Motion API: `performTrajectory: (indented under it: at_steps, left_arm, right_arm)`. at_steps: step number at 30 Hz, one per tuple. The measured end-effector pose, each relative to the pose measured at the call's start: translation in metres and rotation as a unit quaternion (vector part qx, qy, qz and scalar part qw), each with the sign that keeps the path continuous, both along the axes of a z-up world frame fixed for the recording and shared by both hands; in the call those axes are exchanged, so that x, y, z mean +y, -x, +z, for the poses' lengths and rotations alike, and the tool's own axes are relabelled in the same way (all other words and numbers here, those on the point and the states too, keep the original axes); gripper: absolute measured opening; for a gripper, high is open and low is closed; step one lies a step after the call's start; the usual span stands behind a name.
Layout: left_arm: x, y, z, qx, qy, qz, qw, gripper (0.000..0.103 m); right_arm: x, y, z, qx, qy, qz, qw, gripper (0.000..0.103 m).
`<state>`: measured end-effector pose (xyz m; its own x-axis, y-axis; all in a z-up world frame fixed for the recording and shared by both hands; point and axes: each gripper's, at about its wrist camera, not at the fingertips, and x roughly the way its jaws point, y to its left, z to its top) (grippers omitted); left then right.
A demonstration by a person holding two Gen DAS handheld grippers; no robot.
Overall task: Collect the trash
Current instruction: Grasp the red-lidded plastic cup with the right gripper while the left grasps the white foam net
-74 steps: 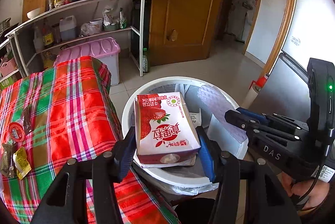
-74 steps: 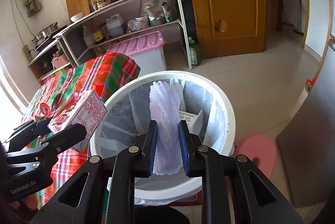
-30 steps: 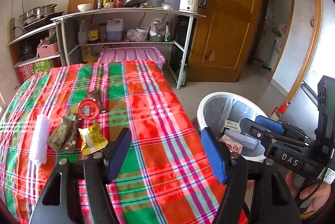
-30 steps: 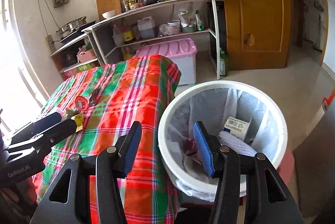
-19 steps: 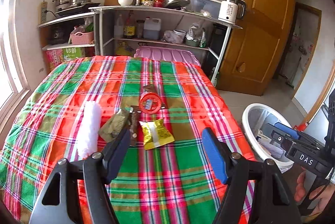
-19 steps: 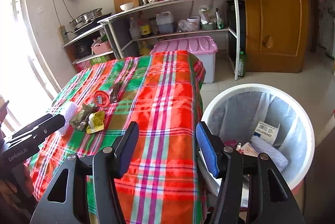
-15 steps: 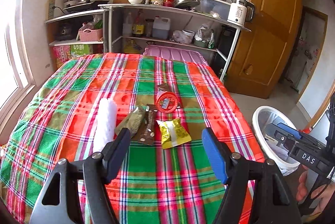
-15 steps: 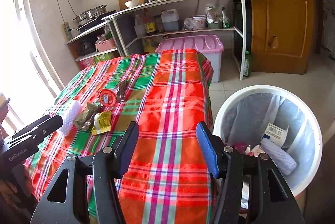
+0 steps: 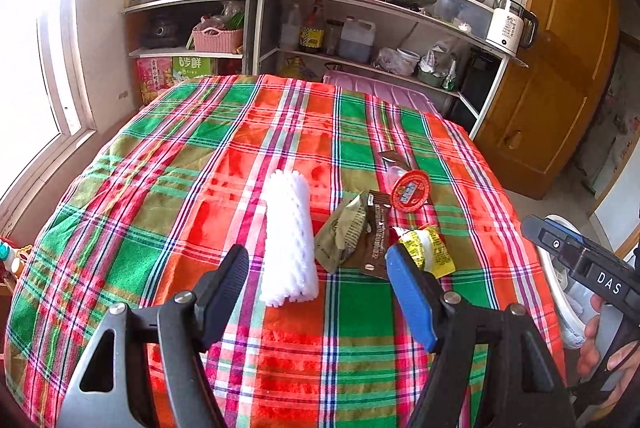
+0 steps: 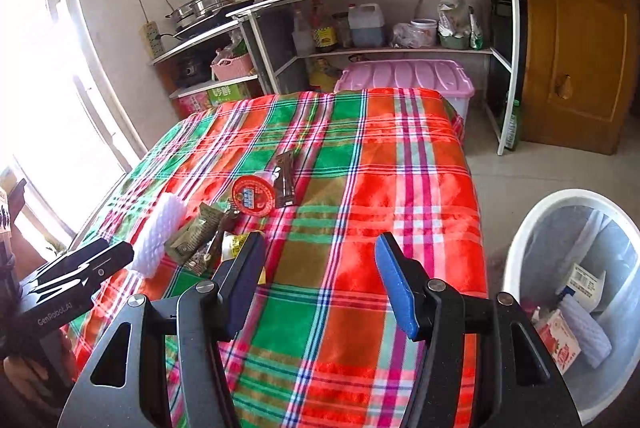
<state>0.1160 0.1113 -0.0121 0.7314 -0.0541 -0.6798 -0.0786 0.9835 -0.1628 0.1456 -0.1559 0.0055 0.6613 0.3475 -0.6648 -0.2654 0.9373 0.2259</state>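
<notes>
Both grippers, left [image 9: 316,284] and right [image 10: 318,268], you are holding spread and empty above the wrappers [image 9: 360,232] on the tablecloth [image 9: 200,163].

Left gripper [image 9: 316,286], right gripper [image 10: 320,278]: agape, empty.

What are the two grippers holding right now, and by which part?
Nothing. The left gripper and the right gripper both stand open and empty above the plaid tablecloth.

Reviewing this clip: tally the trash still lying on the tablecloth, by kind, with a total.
White foam net sleeve: 1
Red round foil lid: 1
Olive-green wrapper: 1
Brown wrappers: 2
Yellow wrapper: 1
Total: 6
</notes>
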Motion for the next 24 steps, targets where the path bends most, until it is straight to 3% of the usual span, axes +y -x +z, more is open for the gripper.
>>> performTrajectory:
  at_steps: [9, 24]
  left_arm:
    - [0.021, -0.016, -0.019, 0.019, 0.006, 0.016, 0.9997, 0.073]
    - [0.026, -0.041, -0.029, 0.039, 0.017, 0.006, 0.9991, 0.074]
  right_arm:
    - [0.042, -0.033, -0.009, 0.011, -0.015, 0.028, 0.999, 0.058]
    - [0.096, -0.082, -0.03, 0.036, 0.016, 0.043, 0.998, 0.063]
